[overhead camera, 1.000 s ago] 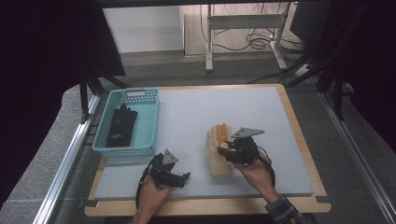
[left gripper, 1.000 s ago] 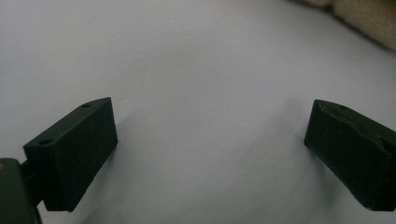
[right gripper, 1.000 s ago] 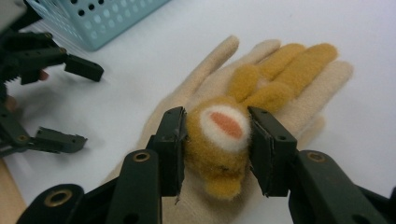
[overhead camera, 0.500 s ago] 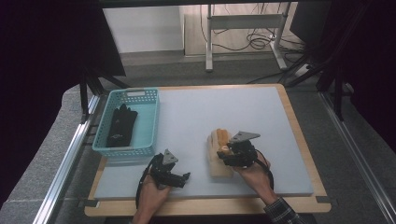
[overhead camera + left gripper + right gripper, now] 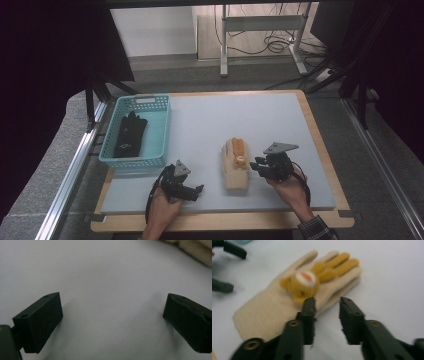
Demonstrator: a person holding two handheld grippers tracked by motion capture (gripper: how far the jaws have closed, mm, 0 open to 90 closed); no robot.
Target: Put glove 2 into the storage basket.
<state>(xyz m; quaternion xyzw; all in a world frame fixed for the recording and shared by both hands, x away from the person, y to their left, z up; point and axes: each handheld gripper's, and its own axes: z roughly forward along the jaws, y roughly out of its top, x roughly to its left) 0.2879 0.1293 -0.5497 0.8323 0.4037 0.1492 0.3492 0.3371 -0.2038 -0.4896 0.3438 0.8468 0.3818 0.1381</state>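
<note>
Writing on the cream glove [image 5: 235, 165] isn't readable — just a bear face. It lies on the tabletop [image 5: 240, 125], your right claw [image 5: 258, 166] half-open just beside it. Your left claw [image 5: 196, 191] rests low — jaws wide, empty.

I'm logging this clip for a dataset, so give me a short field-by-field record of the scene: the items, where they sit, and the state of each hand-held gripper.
surface: light grey mat on a wooden board
cream glove: flat on the mat, bear face patch and orange fingers on top
black glove: lying inside the teal basket
right hand-held gripper: open, jaws at the cream glove's edge, not closed on it
left hand-held gripper: open wide, low over bare mat, holding nothing
</note>
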